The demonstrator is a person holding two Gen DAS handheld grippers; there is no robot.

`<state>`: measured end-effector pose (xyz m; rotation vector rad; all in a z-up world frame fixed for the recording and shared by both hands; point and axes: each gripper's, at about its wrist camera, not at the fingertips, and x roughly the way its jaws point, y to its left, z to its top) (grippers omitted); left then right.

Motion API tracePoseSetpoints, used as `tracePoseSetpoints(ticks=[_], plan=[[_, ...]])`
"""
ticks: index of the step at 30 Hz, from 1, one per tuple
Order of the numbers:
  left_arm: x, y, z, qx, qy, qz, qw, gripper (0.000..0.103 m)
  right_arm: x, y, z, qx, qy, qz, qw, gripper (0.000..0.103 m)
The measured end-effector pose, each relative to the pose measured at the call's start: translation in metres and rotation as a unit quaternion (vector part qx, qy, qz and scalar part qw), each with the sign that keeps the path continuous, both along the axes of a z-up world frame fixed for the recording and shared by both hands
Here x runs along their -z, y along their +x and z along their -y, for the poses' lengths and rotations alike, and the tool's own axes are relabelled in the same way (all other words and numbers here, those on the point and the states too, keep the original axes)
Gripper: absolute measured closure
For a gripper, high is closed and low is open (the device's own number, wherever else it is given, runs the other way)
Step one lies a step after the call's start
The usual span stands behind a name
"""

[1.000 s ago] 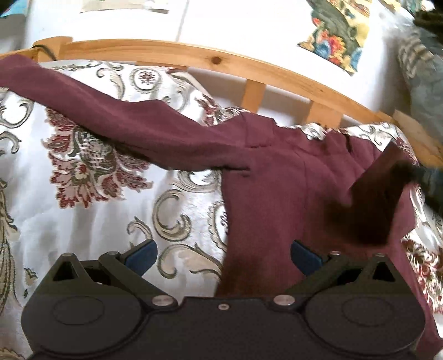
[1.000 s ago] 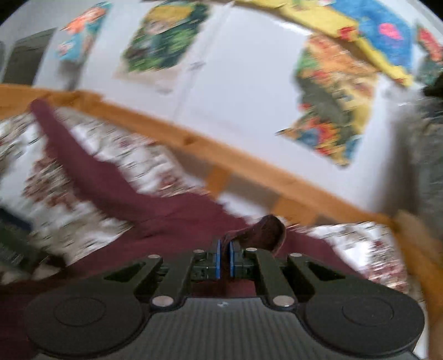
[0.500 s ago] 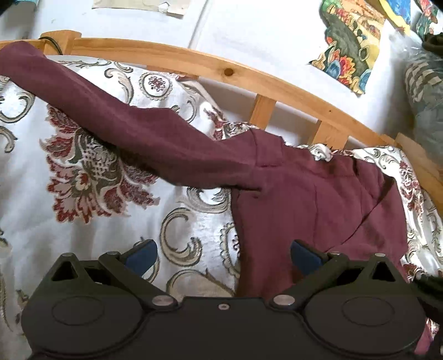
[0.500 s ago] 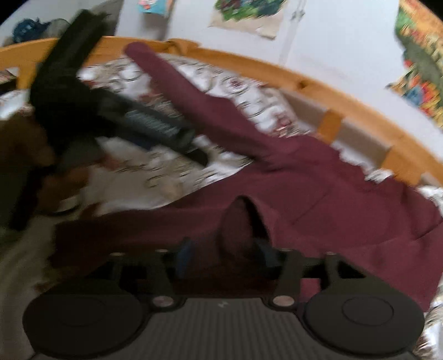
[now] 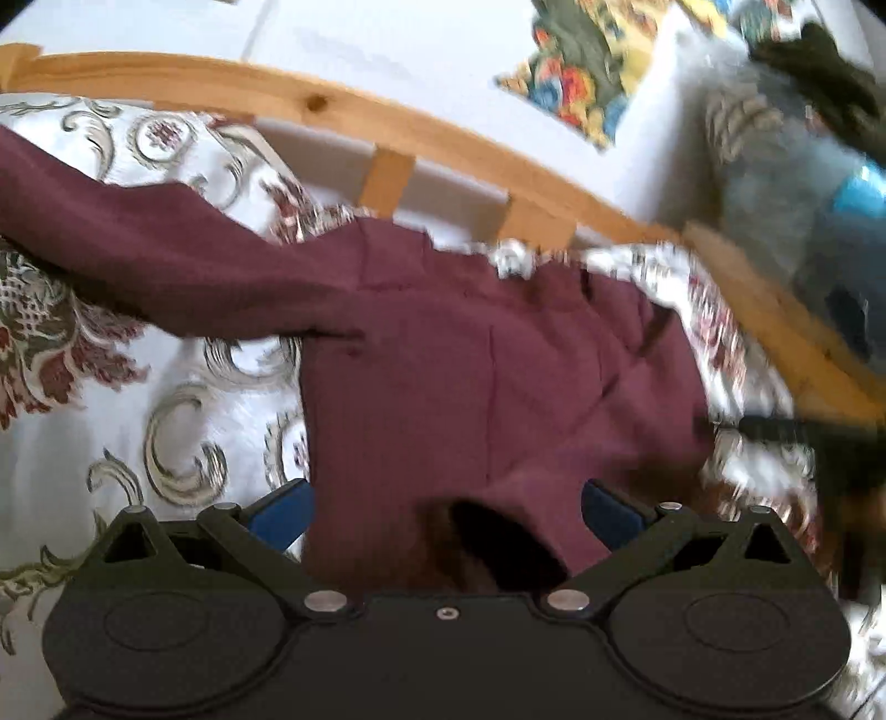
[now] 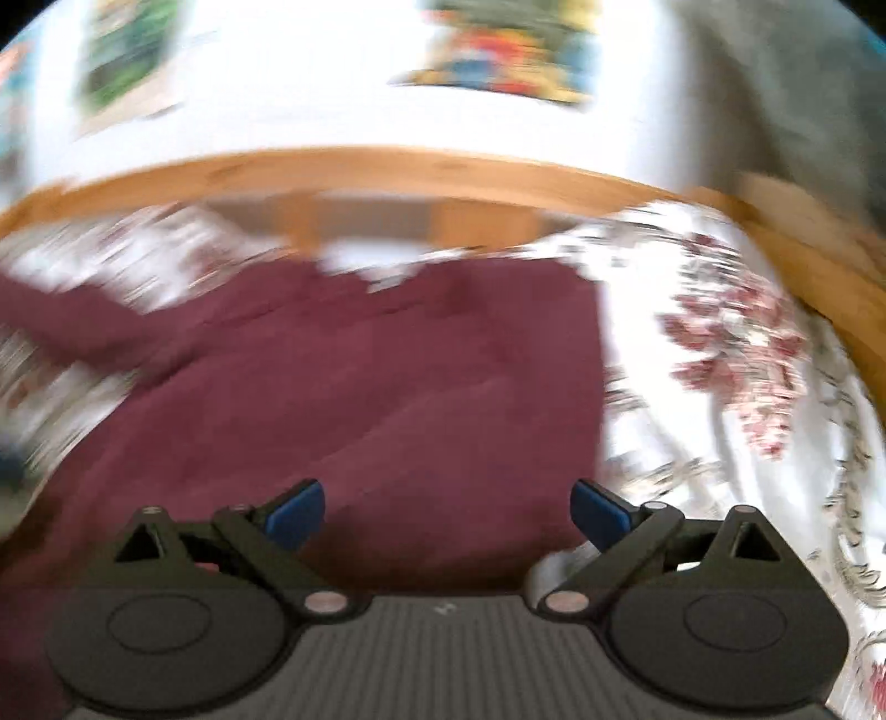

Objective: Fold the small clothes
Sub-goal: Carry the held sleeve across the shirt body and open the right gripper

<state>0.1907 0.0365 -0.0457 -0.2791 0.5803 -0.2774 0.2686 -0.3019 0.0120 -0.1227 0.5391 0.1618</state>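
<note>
A bed fills the near part of the room, covered by a white bedspread [image 5: 111,399] woven with grey scrolls and dark red flower medallions. Along its far side runs a pale wooden rail [image 5: 310,105] on short upright slats [image 5: 387,177], turning a corner at the right. Behind it stands a plain white wall [image 5: 387,50] hung with bright, many-coloured pictures [image 5: 581,72]; a greenish one [image 6: 122,61] shows in the right wrist view. A grey heap of cloth [image 5: 775,183] sits at the right. Soft daylight lies over everything.
</note>
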Motion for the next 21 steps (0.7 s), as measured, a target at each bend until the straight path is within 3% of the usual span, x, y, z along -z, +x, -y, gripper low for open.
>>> tracePoseSetpoints(ticks=[5, 8, 11, 12, 13, 15, 21], plan=[[0.014, 0.001, 0.011, -0.001, 0.069, -0.030, 0.9972, 0.001, 0.001, 0.060, 0.032, 0.077, 0.014, -0.007, 0.997, 0.020], [0.022, 0.005, 0.005, -0.014, 0.074, -0.053, 0.9958, 0.001, 0.003, 0.078, 0.044, 0.099, 0.038, -0.020, 0.994, 0.031], [0.027, 0.005, 0.002, -0.017, 0.081, -0.064, 0.9945, 0.001, 0.006, 0.085, 0.051, 0.112, 0.056, -0.024, 0.992, 0.061], [0.027, 0.005, 0.002, -0.014, 0.087, -0.062, 0.9941, 0.001, 0.005, 0.084, 0.052, 0.113, 0.056, -0.021, 0.992, 0.081], [0.028, 0.004, 0.004, -0.012, 0.096, -0.060, 0.9935, 0.001, 0.003, 0.083, 0.053, 0.114, 0.057, -0.017, 0.992, 0.087], [0.029, 0.002, 0.009, -0.008, 0.113, -0.057, 0.9920, 0.001, -0.006, 0.080, 0.053, 0.120, 0.061, -0.002, 0.991, 0.092], [0.031, -0.002, 0.016, 0.002, 0.142, -0.046, 0.9888, 0.001, 0.002, 0.095, 0.049, 0.137, 0.024, 0.007, 0.990, 0.092]])
